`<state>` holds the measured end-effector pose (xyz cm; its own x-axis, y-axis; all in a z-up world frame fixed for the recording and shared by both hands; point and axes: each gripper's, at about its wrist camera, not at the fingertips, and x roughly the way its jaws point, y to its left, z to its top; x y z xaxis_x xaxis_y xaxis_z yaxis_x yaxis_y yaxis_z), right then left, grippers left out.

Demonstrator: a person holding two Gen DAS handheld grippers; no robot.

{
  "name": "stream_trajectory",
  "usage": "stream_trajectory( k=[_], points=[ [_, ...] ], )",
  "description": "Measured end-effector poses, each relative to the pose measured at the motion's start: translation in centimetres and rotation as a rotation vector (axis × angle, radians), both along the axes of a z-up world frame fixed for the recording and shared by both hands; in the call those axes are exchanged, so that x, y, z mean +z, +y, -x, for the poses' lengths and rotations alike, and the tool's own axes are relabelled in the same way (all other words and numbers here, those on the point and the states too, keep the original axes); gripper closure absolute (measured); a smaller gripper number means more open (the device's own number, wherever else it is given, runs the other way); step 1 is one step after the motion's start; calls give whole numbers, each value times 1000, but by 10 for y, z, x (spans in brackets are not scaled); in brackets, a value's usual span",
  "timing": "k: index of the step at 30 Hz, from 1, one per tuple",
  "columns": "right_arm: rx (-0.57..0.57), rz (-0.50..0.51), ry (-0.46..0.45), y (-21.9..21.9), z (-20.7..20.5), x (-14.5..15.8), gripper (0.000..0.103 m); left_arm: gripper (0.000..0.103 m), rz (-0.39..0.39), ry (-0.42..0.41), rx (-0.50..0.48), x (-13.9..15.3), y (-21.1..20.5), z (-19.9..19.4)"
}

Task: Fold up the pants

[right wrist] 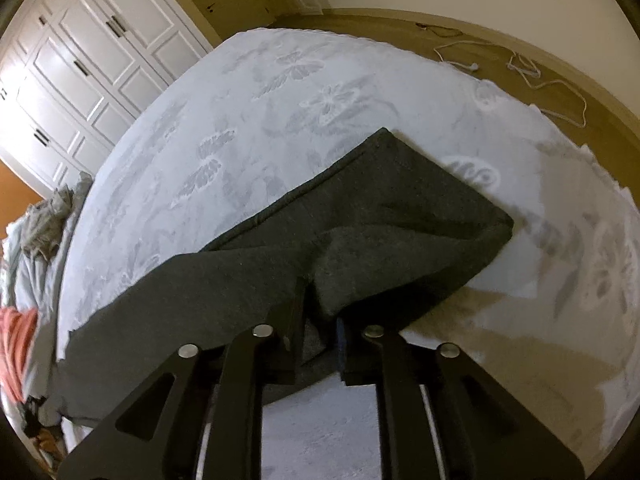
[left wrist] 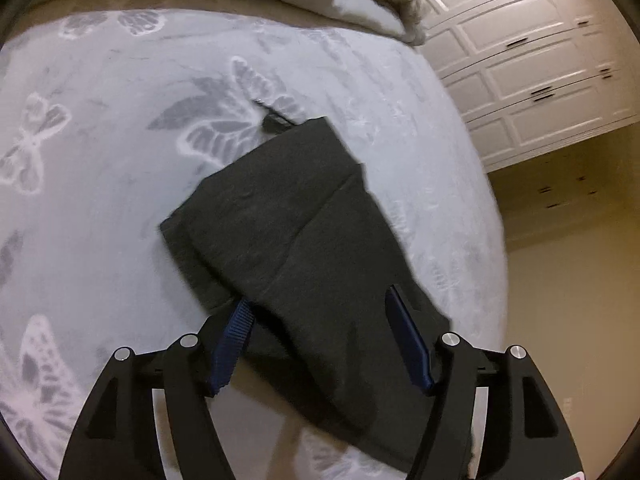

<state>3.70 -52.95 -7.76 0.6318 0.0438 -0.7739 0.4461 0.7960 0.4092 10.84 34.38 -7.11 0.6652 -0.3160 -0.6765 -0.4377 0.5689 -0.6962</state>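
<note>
We have the dark grey pants [left wrist: 288, 216] already doubled on the butterfly-print bedspread [left wrist: 120, 120], their far part lying near its wardrobe-side edge and the near end lifted off it. Our right gripper [right wrist: 320, 328] pinches a bunched fold of that cloth between nearly closed fingers. Our left gripper [left wrist: 320, 336] stands wide apart, blue pads [left wrist: 236, 344] either side, the cloth draped between them unclamped. To fold well, we carry the lifted end level and lay its edge square on the far hem.
</note>
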Motion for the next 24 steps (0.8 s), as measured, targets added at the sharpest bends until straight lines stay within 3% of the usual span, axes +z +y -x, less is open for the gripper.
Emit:
stream_trajectory(
  k=[1,2,3,6,8,12,14,16,18,20,22,23,24],
  points=[
    [1,1,-1,1,0,0,87,50,4,-22,-10,2,0,-2],
    [9,13,-2,2,-1,1,86,91,-9,-42,-33,5,-1,-4],
    [10,31,-6,4,1,5,86,102,-17,-53,-50,10,-3,-4],
    [11,49,-32,9,1,14,86,103,41,-142,-49,27,1,10],
    [14,48,-49,9,3,18,87,102,31,-156,-55,32,5,19],
    [32,77,-24,8,3,17,97,103,-36,18,-85,1,12,12],
    [41,69,-81,8,8,34,98,103,-22,8,-90,2,14,15],
    [48,63,-130,8,14,47,98,102,-87,-20,-119,15,10,16],
    [45,82,-62,3,14,33,97,102,-156,74,-135,1,6,8],
    [46,38,55,-4,12,1,97,100,-122,185,-118,-23,10,2],
    [34,20,24,-9,20,4,89,91,-114,187,-80,-17,13,5],
    [11,23,6,-11,26,15,87,91,-157,172,-58,-5,11,10],
    [0,17,-21,-11,30,20,86,82,-184,159,-53,2,9,13]
  ],
)
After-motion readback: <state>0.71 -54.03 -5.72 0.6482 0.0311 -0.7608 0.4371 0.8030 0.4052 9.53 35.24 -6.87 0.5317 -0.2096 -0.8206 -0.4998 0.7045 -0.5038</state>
